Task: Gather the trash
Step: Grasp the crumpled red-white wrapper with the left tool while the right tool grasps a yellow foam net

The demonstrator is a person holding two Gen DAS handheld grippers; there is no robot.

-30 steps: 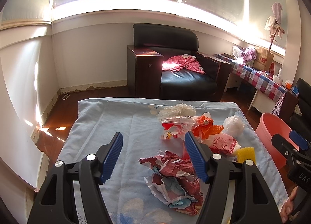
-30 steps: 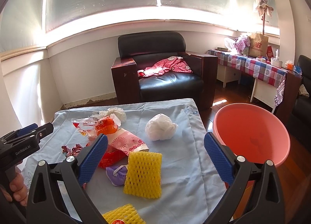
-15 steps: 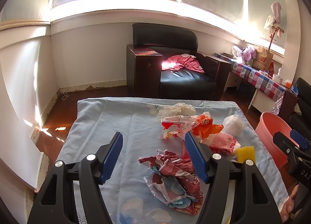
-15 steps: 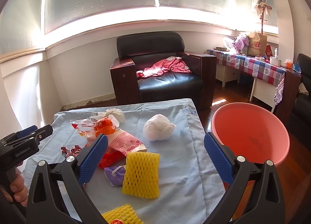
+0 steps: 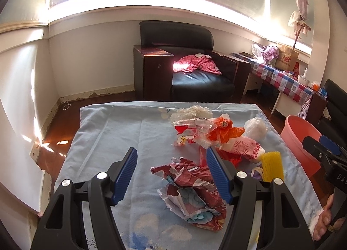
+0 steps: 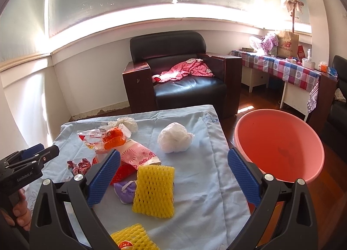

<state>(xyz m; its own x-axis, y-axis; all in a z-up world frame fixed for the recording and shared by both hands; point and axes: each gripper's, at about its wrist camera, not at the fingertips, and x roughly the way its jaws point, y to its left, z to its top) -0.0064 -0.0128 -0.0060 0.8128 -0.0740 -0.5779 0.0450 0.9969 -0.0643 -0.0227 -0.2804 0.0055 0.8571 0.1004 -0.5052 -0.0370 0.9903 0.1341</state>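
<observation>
Trash lies on a table with a light blue cloth [image 5: 121, 133]. A crumpled dark red wrapper [image 5: 190, 187] lies just ahead of my open, empty left gripper [image 5: 171, 174], partly between its fingers. Beyond are an orange bag [image 5: 225, 130], a pink wrapper [image 5: 243, 148] and a white plastic ball [image 6: 174, 138]. My right gripper [image 6: 173, 178] is open and empty above a yellow foam net [image 6: 155, 191] and a purple scrap [image 6: 124, 189]. A second yellow net [image 6: 132, 238] lies below it. A pink basin [image 6: 279, 143] stands right of the table.
A black armchair [image 6: 184, 76] with a pink garment stands behind the table. A side table with a checked cloth [image 6: 282, 68] and bags stands at the right wall. White foam mesh [image 5: 190, 112] lies at the table's far side. Wooden floor surrounds the table.
Both grippers have hardly moved; the views have shifted only slightly. Both stay open and no trash has moved.
</observation>
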